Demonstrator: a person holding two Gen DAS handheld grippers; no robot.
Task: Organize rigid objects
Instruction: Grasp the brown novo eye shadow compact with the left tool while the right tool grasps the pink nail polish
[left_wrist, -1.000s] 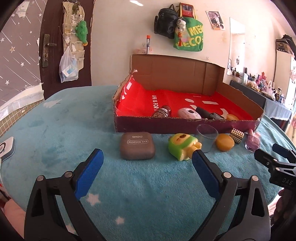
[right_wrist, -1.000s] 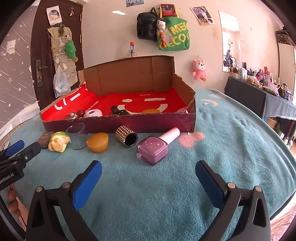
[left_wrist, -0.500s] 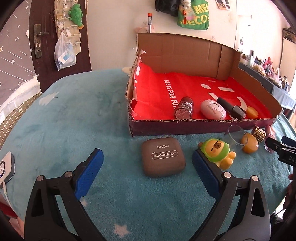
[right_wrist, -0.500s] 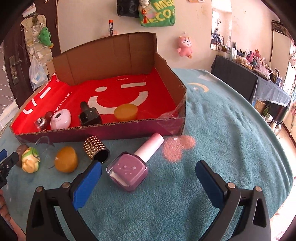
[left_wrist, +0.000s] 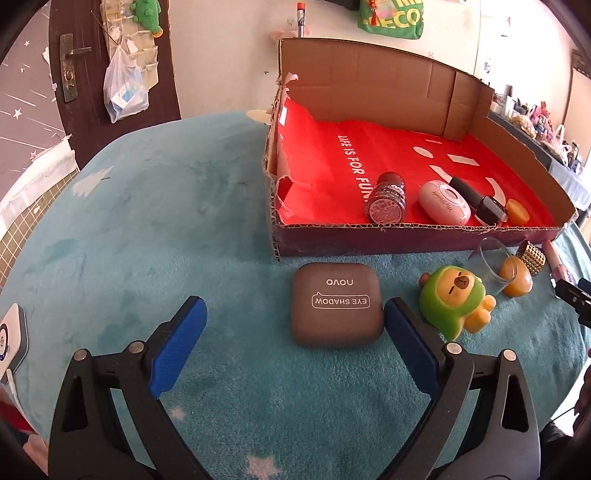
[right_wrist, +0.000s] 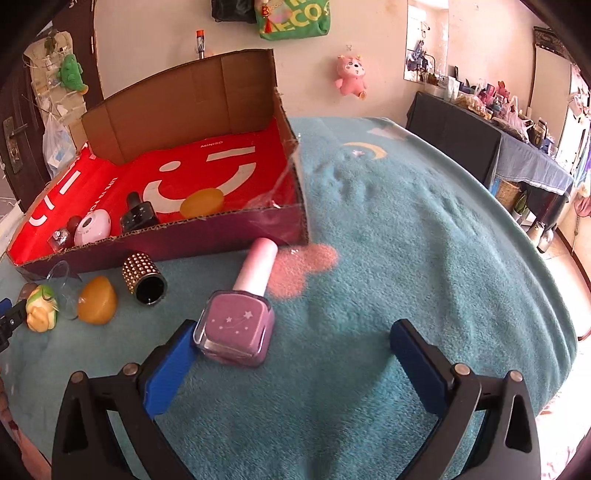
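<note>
grey rounded eye shadow case (left_wrist: 336, 304), lilac square nail polish bottle (right_wrist: 236, 325), both tongs spread, empty

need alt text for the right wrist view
An open right claw hovers over a teal blanket, its left pad beside a lying purple nail polish bottle. Behind sits a red-lined cardboard box holding small cosmetics.
</note>
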